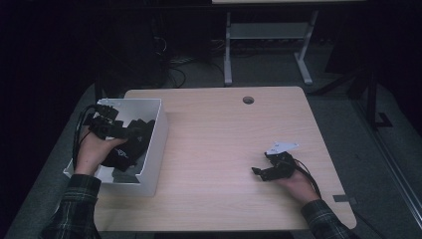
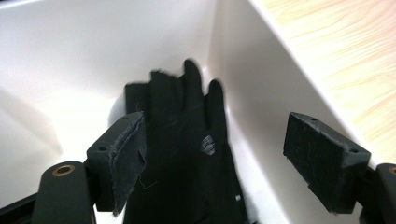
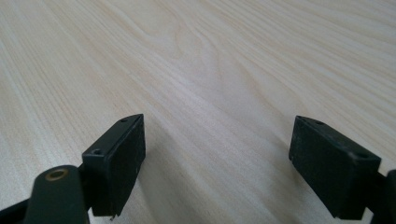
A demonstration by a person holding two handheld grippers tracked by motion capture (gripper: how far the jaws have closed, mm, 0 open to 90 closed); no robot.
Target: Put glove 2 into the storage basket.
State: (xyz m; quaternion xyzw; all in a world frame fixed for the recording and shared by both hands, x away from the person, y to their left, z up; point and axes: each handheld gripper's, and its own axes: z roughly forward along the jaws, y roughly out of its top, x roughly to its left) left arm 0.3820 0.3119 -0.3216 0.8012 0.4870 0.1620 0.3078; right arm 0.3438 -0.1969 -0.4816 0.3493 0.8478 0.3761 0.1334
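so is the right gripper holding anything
No, the right gripper has its jaws wide apart with just bare wooden table between them.

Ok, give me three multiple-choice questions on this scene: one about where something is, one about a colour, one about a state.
1. Where does the black glove lie?
A. in the white bin
B. on the bare tabletop
C. on the floor

2. What colour is the bin?
A. blue
B. white
C. red

3. How do the jaws of the right gripper stand?
A. closed on a glove
B. closed on nothing
C. apart, with nothing between them

Answers: 1 A, the left gripper view shows the glove against the bin's white walls. 2 B, its walls are white in the high view. 3 C, the right gripper view shows bare wooden table between the spread jaws.
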